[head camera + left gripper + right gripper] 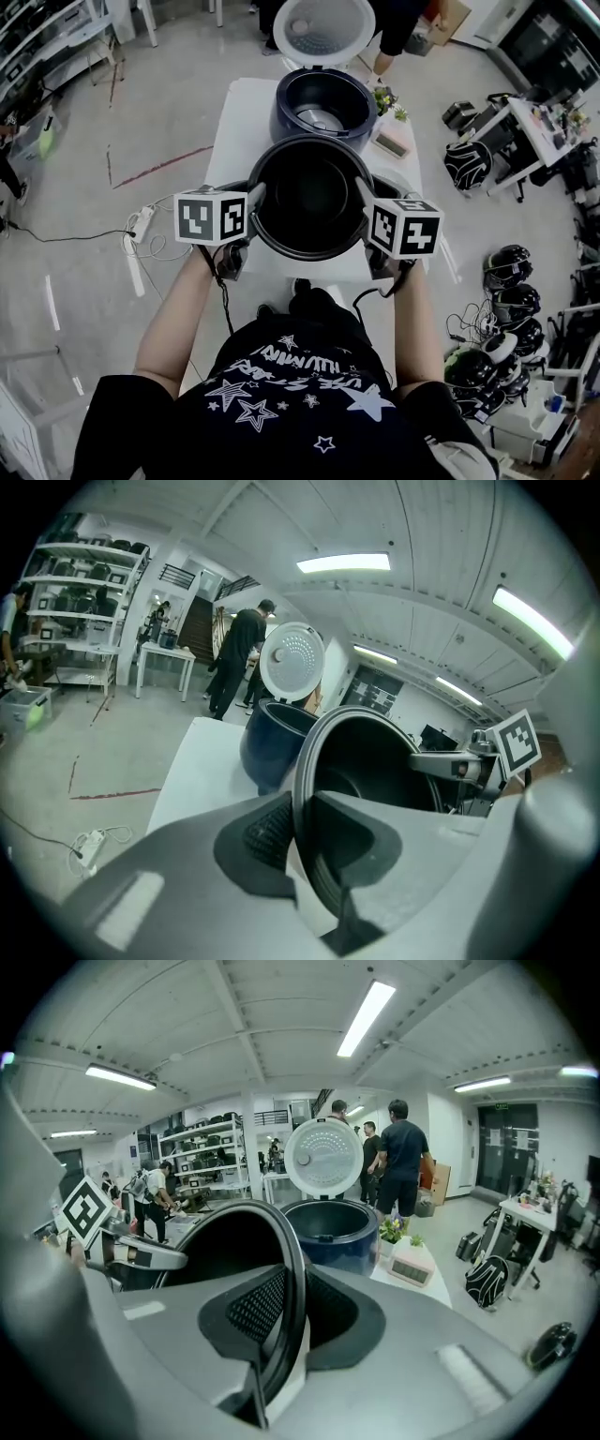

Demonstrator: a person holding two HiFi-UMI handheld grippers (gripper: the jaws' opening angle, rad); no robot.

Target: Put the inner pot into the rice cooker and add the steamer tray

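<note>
The inner pot [309,192] hangs between the two grippers over the white table [234,122], on the person's side of the open rice cooker [323,103]. The left gripper [255,199] pinches the pot's left rim, one jaw inside the wall and one outside. The right gripper [362,193] clamps the opposite rim the same way. The cooker's lid [323,28] stands upright behind its empty well.

Table clock [412,1266] — small plant [394,1228]
</note>
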